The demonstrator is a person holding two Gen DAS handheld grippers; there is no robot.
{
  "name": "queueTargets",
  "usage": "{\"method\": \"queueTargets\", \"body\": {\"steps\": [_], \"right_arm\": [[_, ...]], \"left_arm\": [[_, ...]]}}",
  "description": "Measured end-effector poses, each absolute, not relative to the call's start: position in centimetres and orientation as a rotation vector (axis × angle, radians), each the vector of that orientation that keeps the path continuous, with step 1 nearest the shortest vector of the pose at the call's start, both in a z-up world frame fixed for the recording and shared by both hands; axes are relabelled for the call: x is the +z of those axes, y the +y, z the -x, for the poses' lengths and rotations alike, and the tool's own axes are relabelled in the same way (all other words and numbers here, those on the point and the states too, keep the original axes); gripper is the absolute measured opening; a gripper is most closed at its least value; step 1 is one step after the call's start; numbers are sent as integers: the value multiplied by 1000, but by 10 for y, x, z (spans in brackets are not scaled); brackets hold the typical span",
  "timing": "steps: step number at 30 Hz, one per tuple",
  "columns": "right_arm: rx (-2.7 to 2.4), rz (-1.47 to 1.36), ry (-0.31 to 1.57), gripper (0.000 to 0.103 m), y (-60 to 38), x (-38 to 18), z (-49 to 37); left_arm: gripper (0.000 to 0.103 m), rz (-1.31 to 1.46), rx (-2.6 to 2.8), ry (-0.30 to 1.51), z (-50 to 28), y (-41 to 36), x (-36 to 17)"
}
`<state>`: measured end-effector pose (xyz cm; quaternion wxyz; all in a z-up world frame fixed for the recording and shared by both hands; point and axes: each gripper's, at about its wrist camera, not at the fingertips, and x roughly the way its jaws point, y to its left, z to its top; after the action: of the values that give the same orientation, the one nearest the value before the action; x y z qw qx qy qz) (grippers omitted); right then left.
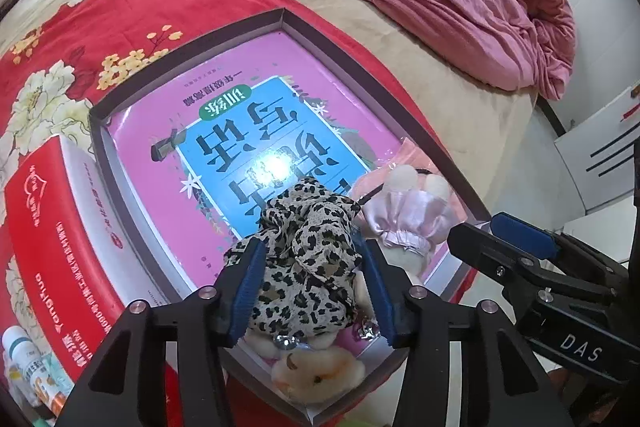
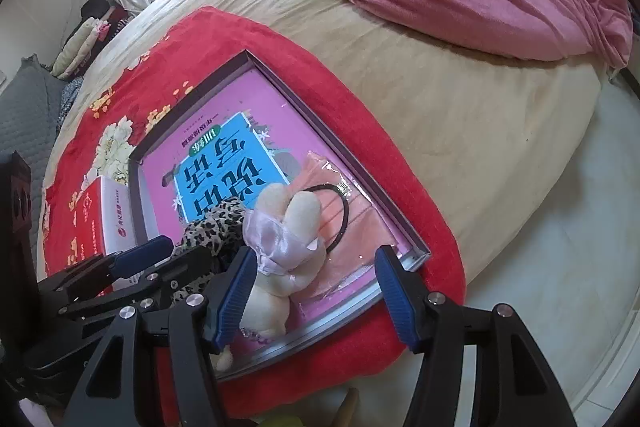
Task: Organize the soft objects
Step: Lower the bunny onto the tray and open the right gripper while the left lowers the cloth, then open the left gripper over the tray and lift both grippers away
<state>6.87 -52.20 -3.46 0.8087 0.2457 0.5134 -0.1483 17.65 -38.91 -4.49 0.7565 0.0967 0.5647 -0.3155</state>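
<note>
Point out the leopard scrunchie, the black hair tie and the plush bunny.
leopard scrunchie (image 1: 308, 251): left wrist view, on the bunched fabric between the fingers.
black hair tie (image 2: 345, 211): right wrist view, on the loop's right side.
plush bunny (image 2: 294, 211): right wrist view, on an ear.

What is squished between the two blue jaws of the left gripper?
The left gripper has a leopard-print scrunchie between its jaws, over the gift box. The left wrist view shows this best.

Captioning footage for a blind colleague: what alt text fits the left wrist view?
The left claw grips a leopard-print fabric piece over a shallow box holding a pink book and plush toys, on a red floral blanket.
</note>
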Motion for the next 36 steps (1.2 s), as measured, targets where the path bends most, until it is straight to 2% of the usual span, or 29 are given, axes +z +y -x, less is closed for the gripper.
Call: {"method": "queueTargets", "body": {"steps": [8, 14, 36], "right_arm": [[-321, -519, 1084, 61, -521, -26, -65], [-316, -506, 1070, 61, -517, -17, -63], [-294, -446, 1005, 66, -490, 21, -49]], "left_arm": [[62, -200, -670, 1228, -174, -377, -39], [73, -190, -663, 1213, -170, -367, -30], [77, -169, -608, 1114, -140, -316, 19]]}}
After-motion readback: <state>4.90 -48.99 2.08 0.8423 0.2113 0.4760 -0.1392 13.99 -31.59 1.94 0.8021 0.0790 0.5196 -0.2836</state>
